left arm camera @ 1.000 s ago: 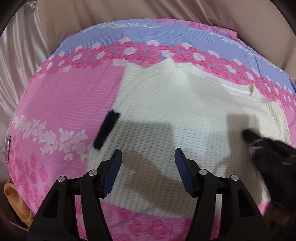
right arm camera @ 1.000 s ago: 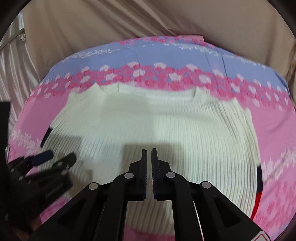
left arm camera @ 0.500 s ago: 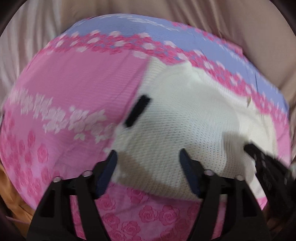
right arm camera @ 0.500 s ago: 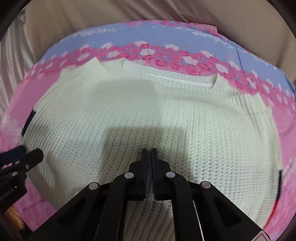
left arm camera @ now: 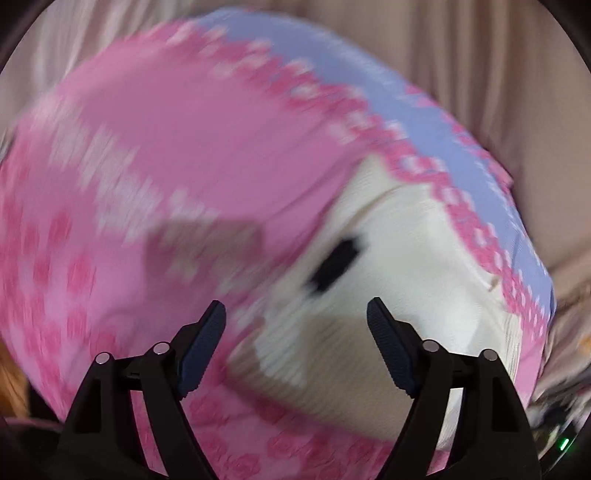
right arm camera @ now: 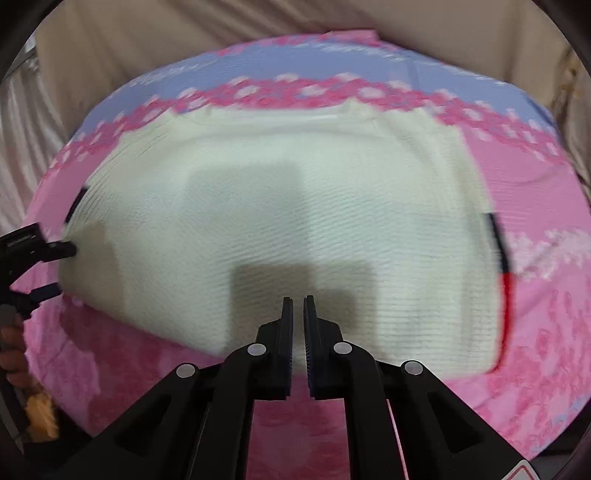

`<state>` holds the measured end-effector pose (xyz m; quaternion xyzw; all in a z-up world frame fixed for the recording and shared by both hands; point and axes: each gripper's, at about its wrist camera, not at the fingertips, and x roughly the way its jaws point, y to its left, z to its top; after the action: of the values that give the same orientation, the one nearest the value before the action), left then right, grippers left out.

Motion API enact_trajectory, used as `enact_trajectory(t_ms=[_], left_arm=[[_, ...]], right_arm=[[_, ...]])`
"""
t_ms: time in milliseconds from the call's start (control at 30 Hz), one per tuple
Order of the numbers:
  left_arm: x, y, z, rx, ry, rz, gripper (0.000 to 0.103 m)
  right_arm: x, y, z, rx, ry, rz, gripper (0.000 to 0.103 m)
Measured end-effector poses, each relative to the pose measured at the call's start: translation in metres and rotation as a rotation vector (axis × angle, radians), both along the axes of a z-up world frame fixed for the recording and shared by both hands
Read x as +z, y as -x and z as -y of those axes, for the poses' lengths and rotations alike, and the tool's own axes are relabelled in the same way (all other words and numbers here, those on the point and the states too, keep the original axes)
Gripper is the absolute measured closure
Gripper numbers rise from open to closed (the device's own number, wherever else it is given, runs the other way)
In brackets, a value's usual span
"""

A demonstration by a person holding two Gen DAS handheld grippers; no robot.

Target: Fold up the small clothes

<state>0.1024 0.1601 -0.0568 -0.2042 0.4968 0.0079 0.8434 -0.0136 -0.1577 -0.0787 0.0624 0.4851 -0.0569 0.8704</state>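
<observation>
A cream knit sweater [right arm camera: 295, 206] lies flat on a pink and blue flowered cloth [right arm camera: 535, 206]. My right gripper [right arm camera: 298, 299] hovers over the sweater's near hem. Its jaws are opening by a narrow gap, with nothing between them. In the blurred left wrist view my left gripper [left arm camera: 295, 302] hangs above the sweater [left arm camera: 388, 258] at its left edge, below a black patch [left arm camera: 336, 264]. Its jaws stand wide, are opening further, and grip nothing. The left gripper [right arm camera: 62, 271] also shows at the sweater's left edge in the right wrist view.
Beige draped fabric [right arm camera: 221, 29] rises behind the cloth. A black and red trim [right arm camera: 498, 251] runs down the sweater's right edge. An orange object [right arm camera: 40, 417] sits at the lower left, near a person's hand [right arm camera: 11, 354].
My left gripper's jaws have spread wider while it swung to the sweater's left edge and rolled. My right gripper has pulled back toward the near hem, and its jaws have parted slightly.
</observation>
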Motion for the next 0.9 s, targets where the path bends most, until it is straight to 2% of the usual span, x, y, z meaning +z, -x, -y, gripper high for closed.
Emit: enact_trajectory(t_ms=[33, 67, 100, 200, 233, 267, 300, 333, 367, 400, 433, 467, 533, 567, 633, 667, 700, 767, 800, 833, 867, 900], left_arm=[[0.005, -0.013, 0.01, -0.033, -0.021, 0.014, 0.021], [0.007, -0.024, 0.016, -0.054, -0.033, 0.016, 0.02], [0.006, -0.039, 0.028, -0.091, -0.042, 0.021, 0.02], [-0.016, -0.076, 0.057, -0.156, -0.111, -0.024, 0.023], [-0.024, -0.084, 0.064, -0.166, -0.135, -0.047, 0.033], [-0.028, -0.087, 0.067, -0.171, -0.157, -0.063, 0.049], [-0.029, -0.089, 0.071, -0.171, -0.199, -0.061, 0.058], [-0.026, -0.087, 0.07, -0.17, -0.205, -0.049, 0.082], [-0.02, -0.085, 0.067, -0.179, -0.176, -0.035, 0.089], [-0.011, -0.082, 0.059, -0.169, -0.133, -0.017, 0.089], [-0.002, -0.079, 0.052, -0.16, -0.113, 0.006, 0.091], [0.004, -0.079, 0.05, -0.15, -0.117, 0.022, 0.095], [0.008, -0.079, 0.044, -0.123, -0.148, 0.037, 0.095], [-0.001, -0.083, 0.045, -0.119, -0.174, 0.013, 0.095], [-0.023, -0.093, 0.049, -0.128, -0.212, -0.037, 0.095], [-0.031, -0.094, 0.051, -0.135, -0.234, -0.049, 0.094], [-0.028, -0.09, 0.054, -0.139, -0.259, -0.025, 0.092], [-0.016, -0.08, 0.053, -0.147, -0.258, -0.012, 0.082], [-0.008, -0.072, 0.047, -0.136, -0.235, 0.003, 0.078], [-0.001, -0.063, 0.042, -0.121, -0.216, 0.022, 0.065], [0.006, -0.053, 0.036, -0.105, -0.203, 0.038, 0.053], [0.009, -0.039, 0.027, -0.091, -0.193, 0.047, 0.049]], right_arm=[[0.006, 0.004, 0.012, -0.041, 0.017, 0.021, 0.073], [0.011, 0.007, 0.027, -0.089, 0.032, 0.042, 0.063], [0.018, 0.008, 0.051, -0.165, 0.052, 0.071, 0.048], [0.026, -0.007, 0.096, -0.258, 0.066, 0.105, 0.048], [0.028, -0.02, 0.109, -0.268, 0.064, 0.109, 0.048], [0.026, -0.036, 0.118, -0.268, 0.057, 0.103, 0.047], [0.021, -0.049, 0.125, -0.263, 0.047, 0.087, 0.047], [0.015, -0.06, 0.132, -0.259, 0.03, 0.07, 0.047], [0.007, -0.068, 0.137, -0.259, 0.006, 0.054, 0.052], [-0.004, -0.08, 0.141, -0.251, -0.028, 0.016, 0.078], [-0.012, -0.087, 0.143, -0.228, -0.07, -0.008, 0.096], [-0.01, -0.088, 0.141, -0.217, -0.088, -0.003, 0.096], [0.019, -0.075, 0.137, -0.207, -0.103, 0.109, 0.097], [0.041, -0.065, 0.136, -0.204, -0.121, 0.183, 0.097], [0.061, -0.053, 0.14, -0.225, -0.141, 0.262, 0.097], [0.059, -0.052, 0.143, -0.25, -0.136, 0.271, 0.097], [0.05, -0.056, 0.147, -0.264, -0.125, 0.243, 0.096], [-0.004, -0.082, 0.157, -0.281, -0.12, 0.044, 0.096], [-0.02, -0.088, 0.16, -0.279, -0.125, -0.018, 0.097], [-0.019, -0.085, 0.158, -0.276, -0.116, 0.025, 0.095], [-0.012, -0.084, 0.155, -0.275, -0.094, 0.029, 0.093], [0.003, -0.079, 0.148, -0.274, -0.066, 0.051, 0.093]])
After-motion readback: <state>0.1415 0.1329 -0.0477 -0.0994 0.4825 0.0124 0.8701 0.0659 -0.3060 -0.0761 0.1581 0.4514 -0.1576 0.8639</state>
